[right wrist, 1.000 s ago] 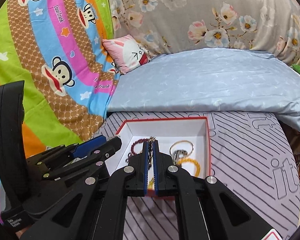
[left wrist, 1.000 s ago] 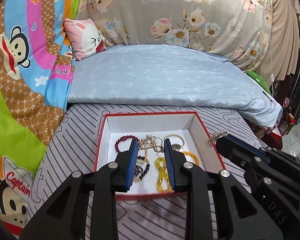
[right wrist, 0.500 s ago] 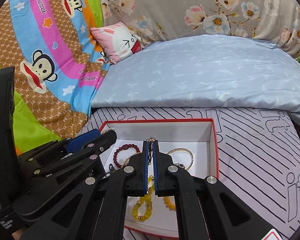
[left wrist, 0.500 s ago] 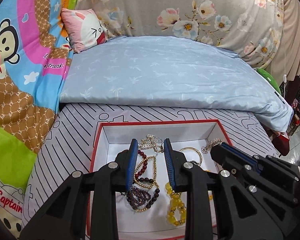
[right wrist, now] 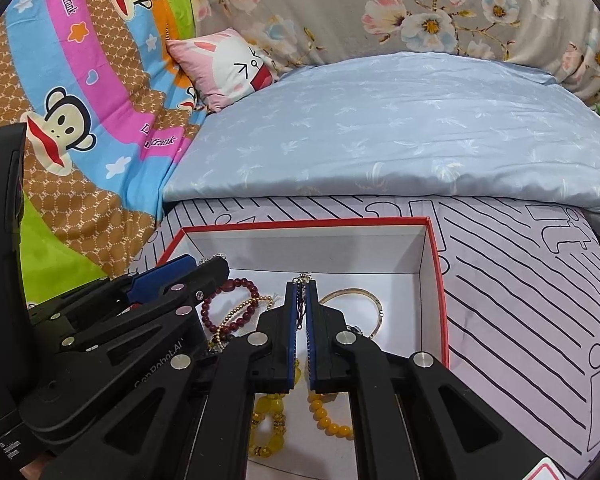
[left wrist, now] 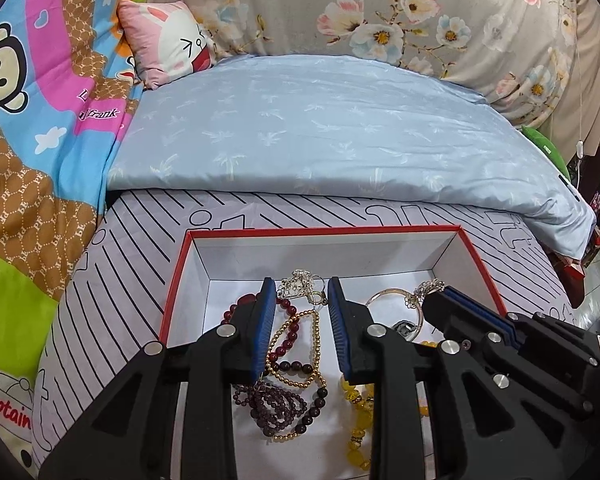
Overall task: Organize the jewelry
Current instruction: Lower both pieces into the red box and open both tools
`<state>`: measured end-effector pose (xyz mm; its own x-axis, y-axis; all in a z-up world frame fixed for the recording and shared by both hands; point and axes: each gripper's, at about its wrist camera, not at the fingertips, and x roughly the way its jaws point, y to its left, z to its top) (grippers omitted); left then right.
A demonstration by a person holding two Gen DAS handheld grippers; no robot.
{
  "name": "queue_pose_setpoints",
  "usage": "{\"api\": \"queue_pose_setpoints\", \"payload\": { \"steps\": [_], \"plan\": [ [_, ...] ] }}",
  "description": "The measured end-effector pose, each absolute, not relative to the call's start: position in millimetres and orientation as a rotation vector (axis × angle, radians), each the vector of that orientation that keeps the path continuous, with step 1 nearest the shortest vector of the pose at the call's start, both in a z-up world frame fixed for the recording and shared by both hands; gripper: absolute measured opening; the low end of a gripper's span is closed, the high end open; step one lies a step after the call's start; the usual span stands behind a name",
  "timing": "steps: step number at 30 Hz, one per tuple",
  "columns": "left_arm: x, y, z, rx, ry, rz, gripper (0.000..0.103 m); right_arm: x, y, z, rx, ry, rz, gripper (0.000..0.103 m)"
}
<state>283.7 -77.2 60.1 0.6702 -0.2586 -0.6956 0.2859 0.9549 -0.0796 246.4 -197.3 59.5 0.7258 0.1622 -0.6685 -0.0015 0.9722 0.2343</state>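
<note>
Both grippers now advancing over the red box (left wrist: 172, 300). Left gripper (left wrist: 302, 292) hanging spread above beads (left wrist: 288, 340); right gripper (right wrist: 302, 286) pinching a silver chain (right wrist: 303, 278) near the bangle (right wrist: 356, 294). Back of the box lying bare.

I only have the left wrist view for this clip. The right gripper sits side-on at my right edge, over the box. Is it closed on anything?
Observer: Yes. In the right wrist view, the right gripper has its fingers shut on a thin silver chain pinched between the blue pads.
Operator: That gripper blocks the box floor under it. What lies there?
Observer: An orange bead bracelet, next to the chunky yellow beads.
Operator: And the gold bangle, does it touch the side of the box?
Observer: No. The gold bangle lies flat on the floor of the red-rimmed box, apart from the right wall.
</note>
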Motion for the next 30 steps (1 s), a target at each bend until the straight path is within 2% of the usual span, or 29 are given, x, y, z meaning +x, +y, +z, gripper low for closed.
{"api": "queue_pose_setpoints", "payload": {
  "steps": [6,13,15,18,24,26,28,30],
  "plan": [
    [286.5,-77.1,52.2,0.036,0.793,-0.301,0.026,247.8,-195.3,53.5,0.209,0.765,0.077,0.005],
    [284.8,-76.8,47.8,0.042,0.788,-0.280,0.027,242.2,-197.8,51.0,0.197,0.752,0.037,0.025],
    [283.3,-77.3,47.5,0.053,0.783,-0.274,0.028,240.1,-198.5,51.3,0.196,0.747,0.034,0.026],
    [280.4,-76.9,46.6,0.055,0.785,-0.260,0.035,237.1,-199.4,52.4,0.190,0.744,0.024,0.026],
    [270.6,-72.4,49.8,0.056,0.772,-0.258,0.035,227.6,-197.9,54.2,0.181,0.737,0.013,0.032],
    [265.4,-70.1,52.0,0.060,0.765,-0.248,0.040,221.6,-196.7,56.0,0.167,0.726,-0.003,0.035],
    [260.2,-66.3,54.3,0.054,0.755,-0.229,0.055,214.2,-196.8,58.2,0.162,0.713,-0.012,0.038],
    [255.1,-61.4,56.9,0.043,0.742,-0.209,0.061,207.0,-199.0,60.0,0.172,0.701,-0.028,0.046]
  ]
}}
